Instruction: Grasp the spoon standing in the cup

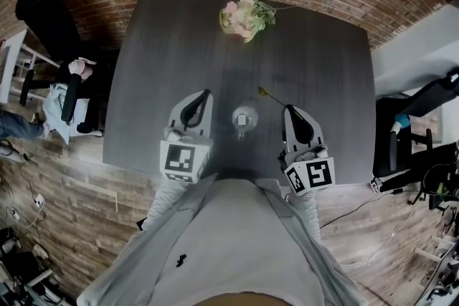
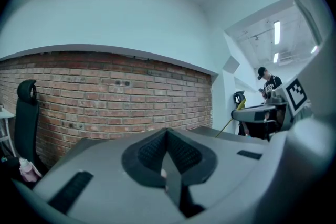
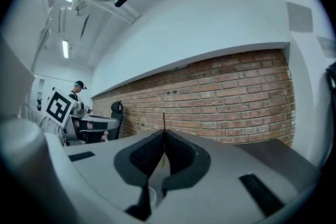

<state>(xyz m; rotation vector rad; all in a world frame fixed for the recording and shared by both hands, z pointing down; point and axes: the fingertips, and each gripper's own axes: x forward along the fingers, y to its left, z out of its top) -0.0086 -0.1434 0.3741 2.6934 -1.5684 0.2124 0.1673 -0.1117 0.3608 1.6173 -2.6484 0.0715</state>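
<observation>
A clear glass cup [image 1: 244,119] stands on the dark grey table [image 1: 172,46], between my two grippers. My right gripper [image 1: 289,110] is shut on a thin golden spoon [image 1: 271,97], which slants away from its tips to the upper left, outside the cup. In the right gripper view the spoon's stem [image 3: 164,122] rises above the closed right gripper [image 3: 163,135], and the cup's rim [image 3: 151,198] shows below. To the left of the cup my left gripper [image 1: 206,94] is shut and empty. Its tips [image 2: 167,131] meet, and the spoon [image 2: 227,126] shows far right.
A pink and white flower bunch [image 1: 246,16] lies at the table's far edge. Office chairs [image 1: 50,25] stand left and right [image 1: 419,107] of the table, with a brick wall [image 2: 105,97] behind. A person [image 2: 269,84] stands far off.
</observation>
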